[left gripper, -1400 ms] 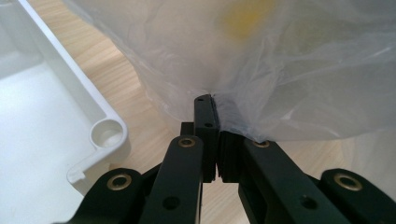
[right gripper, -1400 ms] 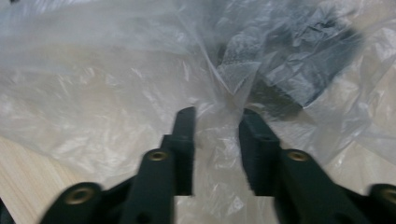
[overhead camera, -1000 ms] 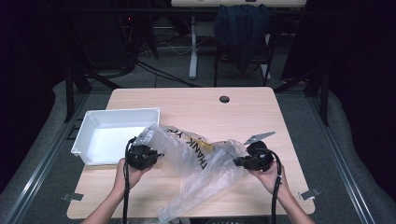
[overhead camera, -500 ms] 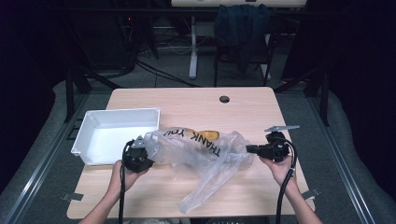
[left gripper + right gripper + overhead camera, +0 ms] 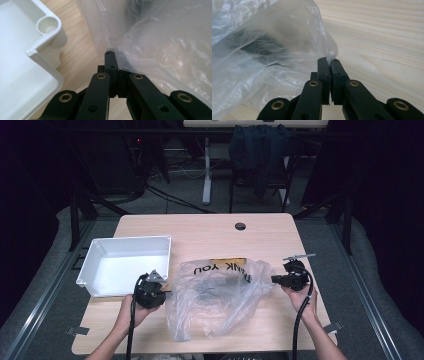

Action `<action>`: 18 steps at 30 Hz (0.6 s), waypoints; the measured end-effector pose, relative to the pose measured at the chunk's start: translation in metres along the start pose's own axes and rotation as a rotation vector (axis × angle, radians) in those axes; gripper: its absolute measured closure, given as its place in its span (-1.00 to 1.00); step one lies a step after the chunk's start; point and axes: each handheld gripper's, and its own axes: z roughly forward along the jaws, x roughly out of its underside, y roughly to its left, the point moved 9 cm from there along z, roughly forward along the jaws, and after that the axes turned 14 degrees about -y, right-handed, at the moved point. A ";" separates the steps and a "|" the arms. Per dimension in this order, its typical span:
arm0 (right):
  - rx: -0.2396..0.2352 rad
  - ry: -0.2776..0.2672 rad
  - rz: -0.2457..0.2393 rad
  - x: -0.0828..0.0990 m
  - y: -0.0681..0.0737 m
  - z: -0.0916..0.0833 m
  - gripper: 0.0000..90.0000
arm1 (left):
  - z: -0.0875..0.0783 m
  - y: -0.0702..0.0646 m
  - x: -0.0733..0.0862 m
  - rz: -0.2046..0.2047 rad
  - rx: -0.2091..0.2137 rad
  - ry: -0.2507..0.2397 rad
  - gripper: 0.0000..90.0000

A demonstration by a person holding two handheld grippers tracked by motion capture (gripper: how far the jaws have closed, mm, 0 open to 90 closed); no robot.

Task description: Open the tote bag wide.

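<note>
Bag (image 5: pixel 220 295), clear plastic with black lettering, lies spread across the middle of the table (image 5: pixel 200 230), toward its near edge, stretched between the two grippers. Its printed side faces up, the words reading upside down from the near edge. Something dark shows through the film inside it, too blurred to name, and a yellow-brown strip (image 5: pixel 227 261) peeks out at the bag's far edge.

Left gripper (image 5: pixel 159 294) sits at the bag's left end, near the table's near-left part, held in the person's left hand (image 5: pixel 131 312). In the left gripper view its jaws are pressed together with a fold of the film (image 5: pixel 130 50) caught between them. Just beside it, toward the left edge, stands a white tray (image 5: pixel 100 251); its rounded corner (image 5: pixel 48 26) is close to the jaws but apart from them, with bare wood between.

Right gripper (image 5: pixel 274 279) is at the bag's right end, closer to the right edge, held in the right hand (image 5: pixel 299 299). In the right gripper view its jaws are likewise clamped on a pinch of the film (image 5: pixel 329 53), which rises in a small peak right at the tips.

A round dark hole (image 5: pixel 240 226) sits near the table's far edge, well apart from the bag.
</note>
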 end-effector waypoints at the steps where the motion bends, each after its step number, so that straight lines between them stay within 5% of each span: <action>1: 0.008 0.011 -0.016 0.002 0.000 0.002 0.93 | 0.001 0.000 0.000 0.008 -0.009 0.004 1.00; 2: -0.001 0.018 -0.014 0.003 0.001 0.002 0.92 | -0.001 -0.001 0.000 0.014 -0.010 0.009 1.00; 10: -0.016 -0.003 -0.022 -0.002 0.003 -0.007 0.90 | -0.025 0.000 -0.006 0.009 0.001 0.022 0.02; 18: -0.019 -0.021 -0.037 -0.007 0.006 -0.011 0.88 | -0.053 0.001 -0.018 0.037 0.038 0.015 -0.18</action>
